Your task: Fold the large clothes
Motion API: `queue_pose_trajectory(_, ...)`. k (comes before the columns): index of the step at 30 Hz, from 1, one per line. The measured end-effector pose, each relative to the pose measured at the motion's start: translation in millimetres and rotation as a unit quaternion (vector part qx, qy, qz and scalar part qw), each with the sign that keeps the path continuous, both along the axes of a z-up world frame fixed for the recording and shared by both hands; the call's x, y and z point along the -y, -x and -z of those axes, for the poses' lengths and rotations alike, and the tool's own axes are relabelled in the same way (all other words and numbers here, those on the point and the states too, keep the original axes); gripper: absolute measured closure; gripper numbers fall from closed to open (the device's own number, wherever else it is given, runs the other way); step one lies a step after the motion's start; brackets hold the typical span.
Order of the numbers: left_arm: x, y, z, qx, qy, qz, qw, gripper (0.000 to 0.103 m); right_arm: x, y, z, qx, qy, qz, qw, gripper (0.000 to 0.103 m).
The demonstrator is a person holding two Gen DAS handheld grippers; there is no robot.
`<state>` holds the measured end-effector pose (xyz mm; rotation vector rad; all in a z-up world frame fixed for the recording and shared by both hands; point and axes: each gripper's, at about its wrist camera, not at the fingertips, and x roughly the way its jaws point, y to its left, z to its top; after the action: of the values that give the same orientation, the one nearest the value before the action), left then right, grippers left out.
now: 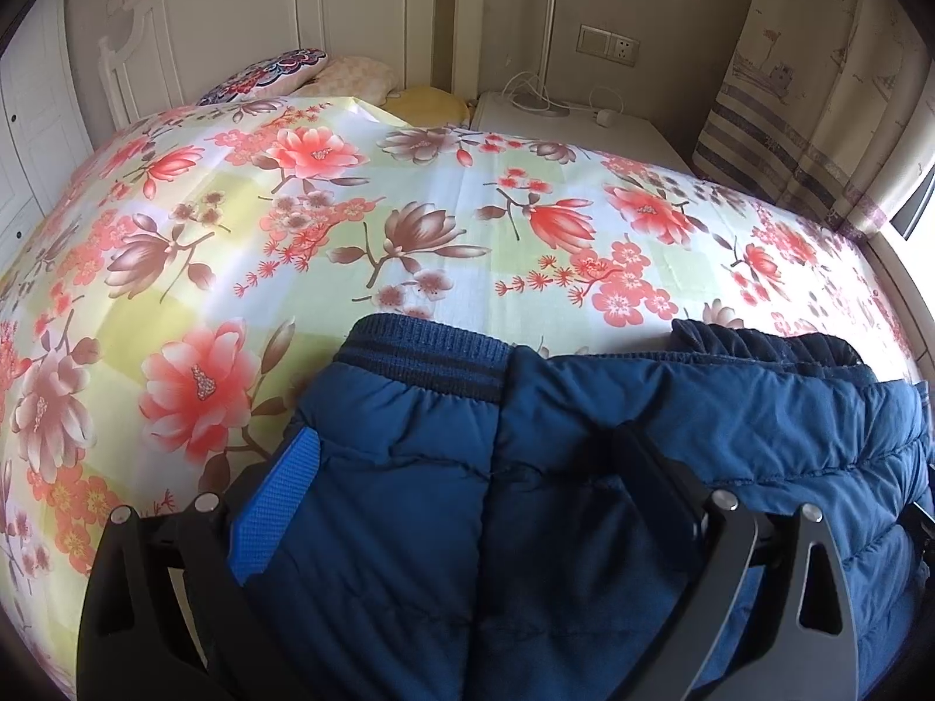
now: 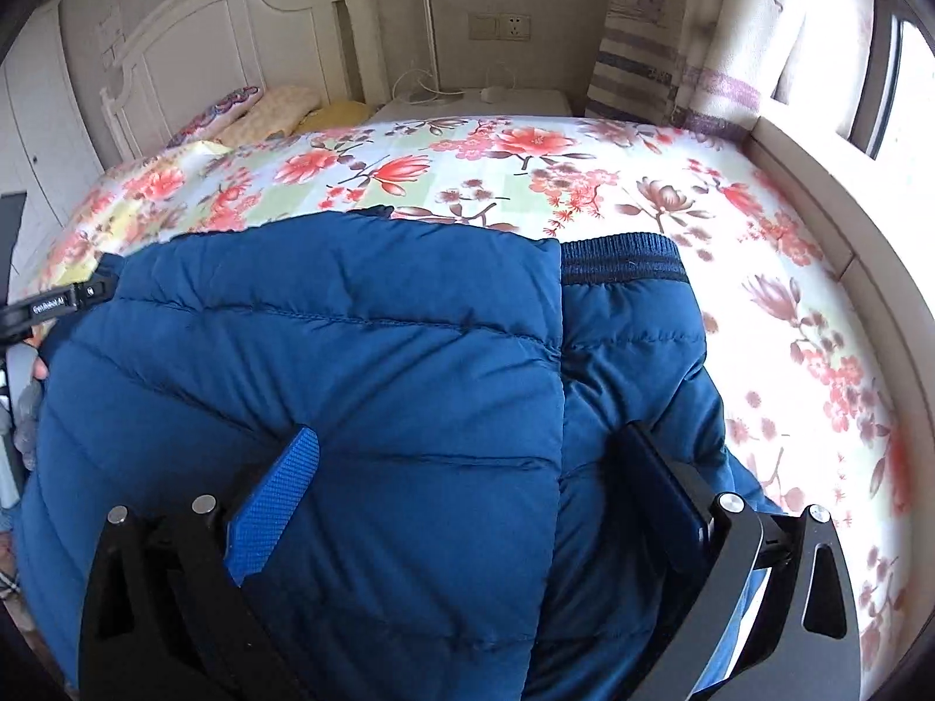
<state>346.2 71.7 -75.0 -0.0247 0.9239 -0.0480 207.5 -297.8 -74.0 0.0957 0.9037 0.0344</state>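
Jacket (image 1: 584, 496), a blue quilted one, lies on the flowered bed (image 1: 292, 233), left tongs (image 1: 467, 467) and right tongs (image 2: 473, 467) both spread astride its bulk, apparently mid-fold; next comes pinching an edge to carry across.

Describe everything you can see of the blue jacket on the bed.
The jacket is a dark blue quilted puffer of smooth, slightly shiny fabric, with stitched horizontal channels. A ribbed knit cuff with a darker stripe ends one sleeve, which lies alongside the body panel. It lies partly folded on the floral sheet. The left gripper and the right gripper each have open jaws straddling the padded fabric; whether they are pressing on it is unclear.
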Motion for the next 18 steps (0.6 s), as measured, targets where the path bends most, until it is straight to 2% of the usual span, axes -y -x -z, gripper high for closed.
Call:
queue_pose_trajectory(3,0.3,27.6,-26.5,0.034,0.033,0.008,0.9988,0.005,-2.7,26.1,-27.3,0.044,0.015,0.009,0.999,0.006)
queue_pose_trajectory(5,14.5,56.6,-45.5,0.051,0.055,0.044,0.9962,0.004,-24.3,46.7,-45.4,0.070,0.016,-0.031,0.997,0.006)
queue_pose_trajectory(7,39.7,88.5,-55.3,0.069,0.043,0.085,0.9931,0.002,-48.5,61.1,-54.4,0.086,0.038,-0.073,0.993,0.005)
queue_pose_trajectory(9,62.3,106.1,-49.3,0.074,0.023,0.119,0.9899,0.002,-76.4,69.3,-47.7,0.084,0.064,-0.120,0.987,0.005)
queue_pose_trajectory(11,91.0,113.5,-15.2,0.046,-0.034,0.143,0.9880,0.002,-98.6,61.9,-18.9,0.042,0.102,-0.140,0.984,0.005)
queue_pose_trajectory(12,96.9,113.1,-1.1,0.039,-0.049,0.145,0.9874,0.002,-101.3,59.7,-7.0,0.041,0.097,-0.145,0.984,0.005)
queue_pose_trajectory(13,97.5,115.4,2.4,0.054,-0.044,0.142,0.9875,0.002,-97.7,58.0,-5.5,0.043,0.085,-0.141,0.985,0.005)
queue_pose_trajectory(16,92.6,113.6,3.7,0.041,-0.021,0.141,0.9890,0.002,-90.6,56.1,-6.7,0.037,0.067,-0.136,0.988,0.005)
queue_pose_trajectory(18,87.9,117.1,1.6,0.035,-0.014,0.137,0.9899,0.002,-88.7,61.3,-10.5,0.037,0.076,-0.128,0.988,0.005)
